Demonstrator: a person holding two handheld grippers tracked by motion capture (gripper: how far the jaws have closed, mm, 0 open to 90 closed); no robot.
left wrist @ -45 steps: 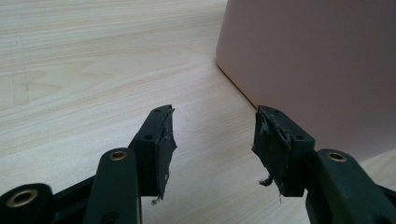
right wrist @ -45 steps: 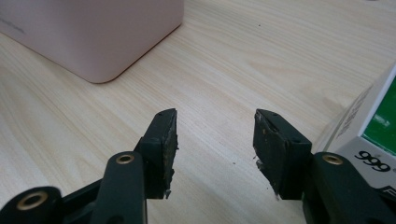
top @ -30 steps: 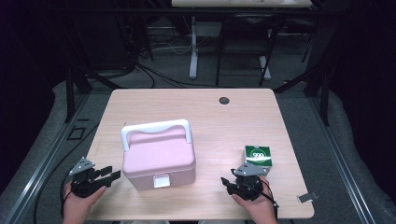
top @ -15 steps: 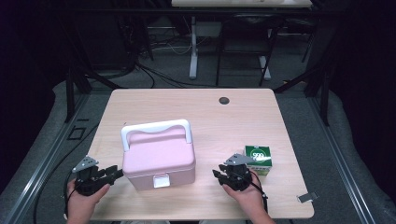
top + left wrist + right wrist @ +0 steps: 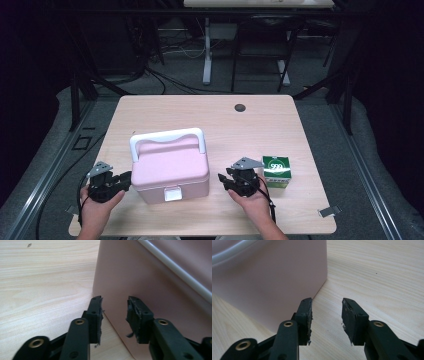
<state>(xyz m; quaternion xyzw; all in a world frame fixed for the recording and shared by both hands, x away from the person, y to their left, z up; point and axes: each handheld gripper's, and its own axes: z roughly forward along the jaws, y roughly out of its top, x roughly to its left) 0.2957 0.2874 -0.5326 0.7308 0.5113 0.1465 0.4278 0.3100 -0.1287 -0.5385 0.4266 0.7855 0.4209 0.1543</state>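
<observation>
I hold my left gripper point(image 5: 121, 181) at the near left part of the table point(image 5: 200, 107), its tips pointing at the left end of the pink box point(image 5: 170, 167). In the left gripper view the jaws stand partly apart with nothing between them, their tips just short of the box's pink wall point(image 5: 150, 277); they have just been closing. My right gripper point(image 5: 223, 178) is on the other side of the box, near its right end, jaws also partly apart and empty, and they have just eased open a little. In the right gripper view the box's wall point(image 5: 274, 282) fills the left, and its corner sits just ahead of my left-hand jaw, with bare wood under the gap. The box itself sits toward the near edge, a little left of the middle, lid down, its white handle point(image 5: 167, 136) lying back over the top and its white latch point(image 5: 173, 193) facing me. A small green and white carton point(image 5: 276, 170) stands just beside my right hand point(image 5: 252, 197), toward the right edge.
</observation>
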